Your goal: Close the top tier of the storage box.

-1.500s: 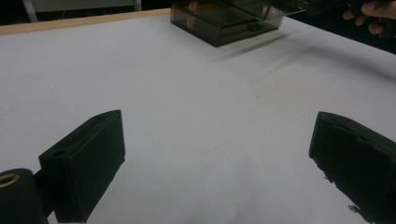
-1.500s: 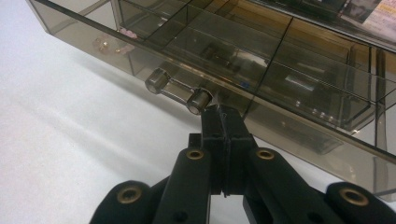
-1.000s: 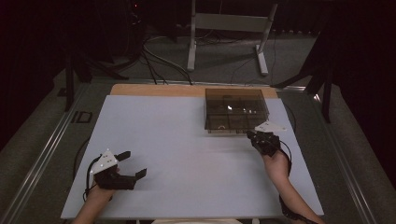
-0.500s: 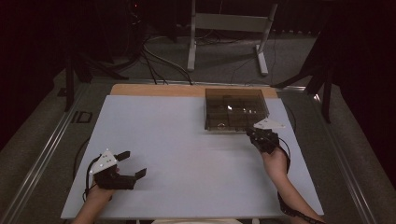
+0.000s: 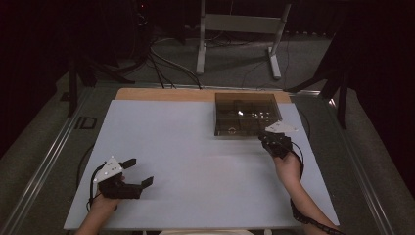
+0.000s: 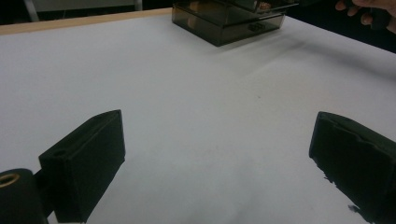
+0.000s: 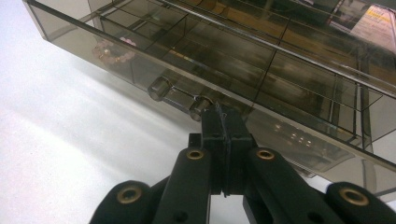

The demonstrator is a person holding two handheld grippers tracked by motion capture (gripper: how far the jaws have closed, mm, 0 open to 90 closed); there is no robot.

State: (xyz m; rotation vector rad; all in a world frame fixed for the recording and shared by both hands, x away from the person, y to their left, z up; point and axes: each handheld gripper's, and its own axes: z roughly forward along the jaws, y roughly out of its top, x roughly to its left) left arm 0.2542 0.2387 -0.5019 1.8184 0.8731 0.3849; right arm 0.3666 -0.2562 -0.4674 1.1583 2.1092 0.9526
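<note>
A smoky clear plastic organiser box [image 5: 244, 115] with divided compartments stands at the far right of the white table [image 5: 195, 161]. Its lower drawer [image 7: 140, 56] faces my right gripper, and a pink bead bracelet [image 7: 112, 50] lies in one compartment. My right gripper [image 7: 223, 109] [image 5: 265, 138] is shut, its tips right at the drawer front beside a small clear knob [image 7: 158, 87]; whether anything is pinched I cannot tell. My left gripper [image 5: 139, 171] [image 6: 219, 123] rests open on the table at the near left, nothing between its jaws.
The organiser box [image 6: 229, 21] sits far ahead in the left gripper view, with the person's other hand [image 6: 369, 9] at the top right. A wooden strip [image 5: 166, 94] edges the table's far side. Cables and a metal stand [image 5: 235, 29] lie on the floor beyond.
</note>
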